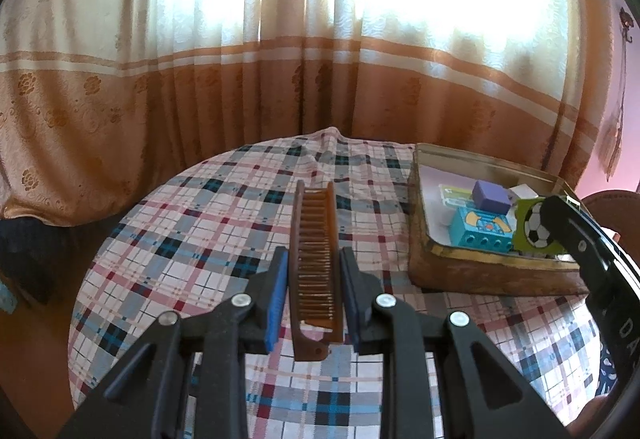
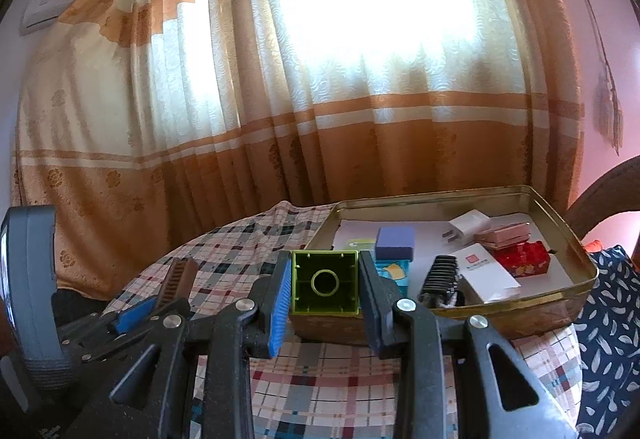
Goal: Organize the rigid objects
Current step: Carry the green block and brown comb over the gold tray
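Left gripper (image 1: 313, 291) clenched on brown comb (image 1: 316, 259), centre frame; right gripper (image 2: 325, 285) grasping green block (image 2: 325, 282) by tin (image 2: 500, 313)

A round bench (image 1: 168, 239) fills the lower part of both views, covered with a plaid cloth (image 2: 344, 379) in white, pink, grey and dark blue squares; the cloth is rucked into a low ridge at the far edge. Behind it hangs a long curtain (image 1: 200, 87) — cream above, orange-brown below, with pale horizontal bands and a flower pattern — and strong daylight glows through its upper half. In the right wrist view a white air conditioner (image 2: 52, 5) sits high on the wall at left, and an ornamental hook with a long tassel (image 2: 600, 79) hangs on the pink wall at right. Beside the bench, lower right, lies dark blue fabric (image 2: 612, 319) with a white leaf print.
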Action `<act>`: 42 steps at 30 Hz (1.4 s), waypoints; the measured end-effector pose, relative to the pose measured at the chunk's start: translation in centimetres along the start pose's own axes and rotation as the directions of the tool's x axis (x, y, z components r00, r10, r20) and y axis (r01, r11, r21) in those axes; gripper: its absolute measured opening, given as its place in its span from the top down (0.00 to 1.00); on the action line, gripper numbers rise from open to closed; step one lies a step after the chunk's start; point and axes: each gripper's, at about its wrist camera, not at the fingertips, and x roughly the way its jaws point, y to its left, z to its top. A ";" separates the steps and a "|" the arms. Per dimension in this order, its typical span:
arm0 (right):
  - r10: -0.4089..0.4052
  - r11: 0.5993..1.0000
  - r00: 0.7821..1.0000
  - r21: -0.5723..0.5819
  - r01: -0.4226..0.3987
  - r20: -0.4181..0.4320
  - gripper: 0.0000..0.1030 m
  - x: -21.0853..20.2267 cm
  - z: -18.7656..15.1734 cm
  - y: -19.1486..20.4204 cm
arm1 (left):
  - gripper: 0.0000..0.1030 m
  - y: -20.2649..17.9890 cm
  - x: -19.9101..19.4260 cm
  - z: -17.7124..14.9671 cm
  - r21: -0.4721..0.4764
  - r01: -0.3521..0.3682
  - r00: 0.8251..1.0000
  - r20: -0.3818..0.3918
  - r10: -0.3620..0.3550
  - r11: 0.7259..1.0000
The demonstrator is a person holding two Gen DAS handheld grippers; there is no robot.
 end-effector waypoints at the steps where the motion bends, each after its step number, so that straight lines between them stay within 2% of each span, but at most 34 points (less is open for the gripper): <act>1: -0.003 1.000 1.000 0.003 0.003 0.002 0.67 0.0 0.0 -0.2 | 0.76 -0.2 0.0 0.0 0.004 0.002 1.000 0.000 -0.002 1.000; 20: -0.045 0.998 0.999 0.042 0.045 0.017 0.67 -1.3 0.8 -3.1 | 0.76 -3.3 -0.7 0.9 0.054 0.040 0.999 0.011 -0.041 0.998; 42: -0.116 0.990 0.992 0.087 0.112 0.051 0.67 -2.0 3.0 -7.9 | 0.76 -8.2 -0.8 3.2 0.123 0.125 0.991 0.033 -0.130 0.984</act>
